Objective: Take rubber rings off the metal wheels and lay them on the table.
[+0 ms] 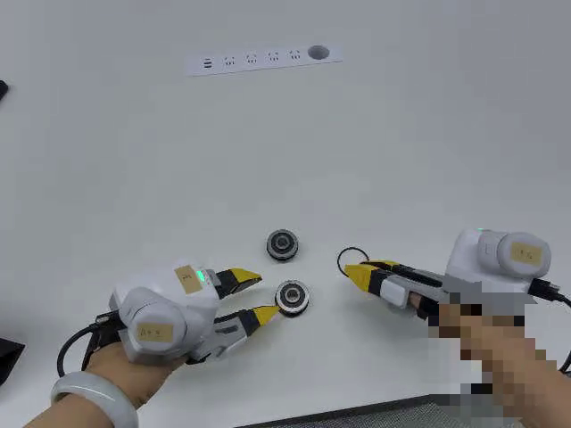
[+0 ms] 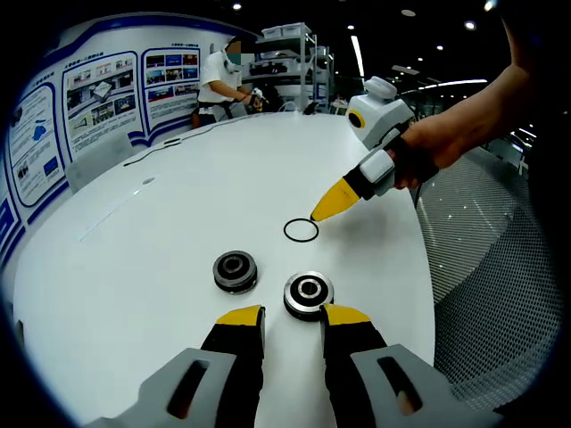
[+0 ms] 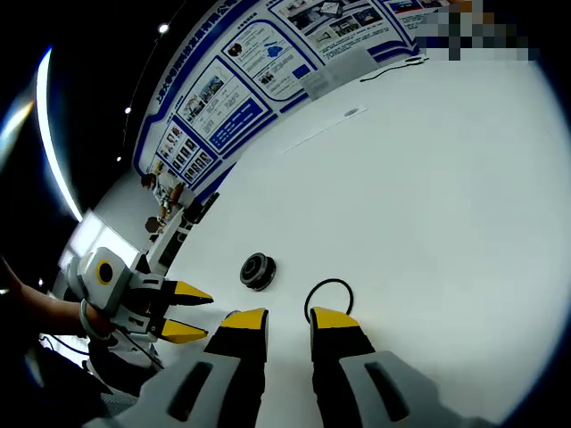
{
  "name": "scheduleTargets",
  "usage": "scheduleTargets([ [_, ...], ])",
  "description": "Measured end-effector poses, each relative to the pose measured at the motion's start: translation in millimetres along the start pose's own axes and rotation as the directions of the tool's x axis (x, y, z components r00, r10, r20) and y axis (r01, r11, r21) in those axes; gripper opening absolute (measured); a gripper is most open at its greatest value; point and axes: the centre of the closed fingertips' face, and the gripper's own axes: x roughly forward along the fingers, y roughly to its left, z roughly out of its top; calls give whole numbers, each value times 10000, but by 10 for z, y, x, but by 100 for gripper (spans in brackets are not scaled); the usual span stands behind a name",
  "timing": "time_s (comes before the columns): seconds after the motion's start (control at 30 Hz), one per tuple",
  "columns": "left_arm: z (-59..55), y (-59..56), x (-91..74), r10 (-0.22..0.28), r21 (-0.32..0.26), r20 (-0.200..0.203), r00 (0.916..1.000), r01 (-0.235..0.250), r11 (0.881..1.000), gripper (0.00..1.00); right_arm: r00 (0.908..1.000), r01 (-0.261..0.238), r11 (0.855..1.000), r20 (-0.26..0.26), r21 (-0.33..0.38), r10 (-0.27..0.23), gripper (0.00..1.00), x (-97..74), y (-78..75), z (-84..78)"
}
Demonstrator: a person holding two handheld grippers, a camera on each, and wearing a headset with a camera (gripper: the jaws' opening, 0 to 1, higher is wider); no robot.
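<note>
Two metal wheels sit mid-table. The farther wheel [image 1: 283, 244] [image 2: 235, 270] [image 3: 257, 271] has a dark rim, the nearer wheel [image 1: 293, 297] [image 2: 309, 294] a silvery one. A loose black rubber ring [image 1: 352, 260] [image 2: 301, 230] [image 3: 328, 294] lies flat on the table to their right. My left gripper [image 1: 252, 296] [image 2: 292, 315] is open, its yellow tips just short of the nearer wheel. My right gripper [image 1: 359, 273] [image 3: 288, 319] stands with a narrow gap between its jaws and nothing held; the ring lies just beyond its tips.
A white power strip [image 1: 263, 61] lies at the far side of the white table [image 1: 428, 143]. The table's front edge [image 1: 375, 408] runs close under both hands. A black object [image 1: 7, 358] sits at the left edge. People stand far off in the room.
</note>
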Motion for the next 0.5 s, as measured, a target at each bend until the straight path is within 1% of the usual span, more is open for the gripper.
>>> scheduleTargets([
  [0.07, 15, -2, 15, -30, 36, 20, 10000, 30, 10000, 25, 9998, -167, 9999, -103, 13, 167, 19, 21, 63, -40],
  [0.23, 63, -36, 62, -169, 156, 47, 9998, 169, 9997, 23, 9985, -432, 9990, -334, 72, 434, 18, 57, 164, -130],
  [0.5, 115, -95, 142, -420, 497, -28, 9991, 421, 9979, 20, 9957, -746, 9971, -534, 172, 755, 17, 102, 280, -221],
])
